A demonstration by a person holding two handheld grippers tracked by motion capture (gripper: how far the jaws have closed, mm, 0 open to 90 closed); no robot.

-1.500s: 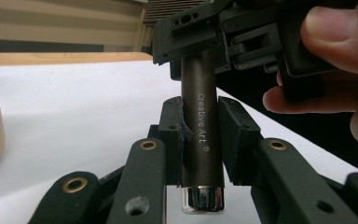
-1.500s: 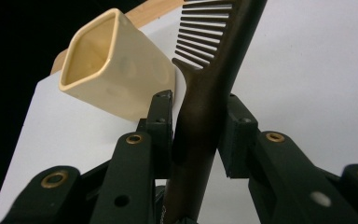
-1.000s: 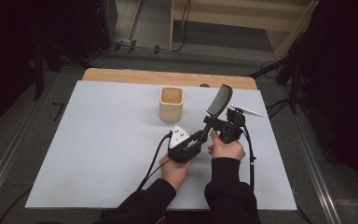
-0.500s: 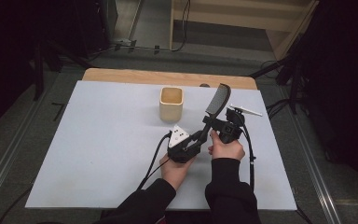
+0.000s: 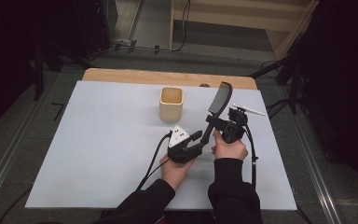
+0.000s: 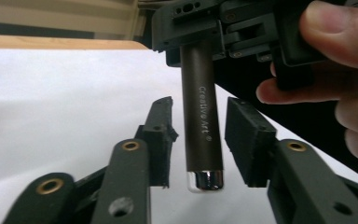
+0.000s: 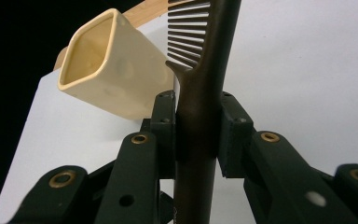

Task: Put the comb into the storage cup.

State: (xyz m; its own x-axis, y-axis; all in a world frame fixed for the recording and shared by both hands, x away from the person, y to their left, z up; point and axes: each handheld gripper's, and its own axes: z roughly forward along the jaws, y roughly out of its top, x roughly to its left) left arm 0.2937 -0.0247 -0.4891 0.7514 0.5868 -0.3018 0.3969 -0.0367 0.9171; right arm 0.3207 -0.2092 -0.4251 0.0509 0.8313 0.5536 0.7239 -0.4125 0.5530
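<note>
Between the two grippers, one dark comb (image 5: 216,108) is standing nearly upright over the white table sheet (image 5: 98,154), its toothed head leaning up and away from the person. One comb, one cup and two grippers are showing on the table.

The right gripper (image 5: 223,125) is clamping the comb's handle just below the teeth; in the right gripper view its two pads (image 7: 163,135) are pressing on either side of the handle (image 7: 200,116), so these jaws are holding it tight. The right hand (image 5: 230,148) is wrapping the gripper body from below.

The left gripper (image 5: 195,139) is sitting just beside and below the right one, at the lower end of the same handle. In the left gripper view the handle's chrome-tipped end (image 6: 203,126) is hanging between the two pads (image 6: 249,135) with a gap on each side; the jaws have just been opening and are standing partly wide, gripping nothing. The left hand (image 5: 175,165) is holding that gripper from underneath.

Beyond the left gripper, well apart from it, one cream square cup (image 5: 171,103) is standing upright, mouth open upward.
</note>
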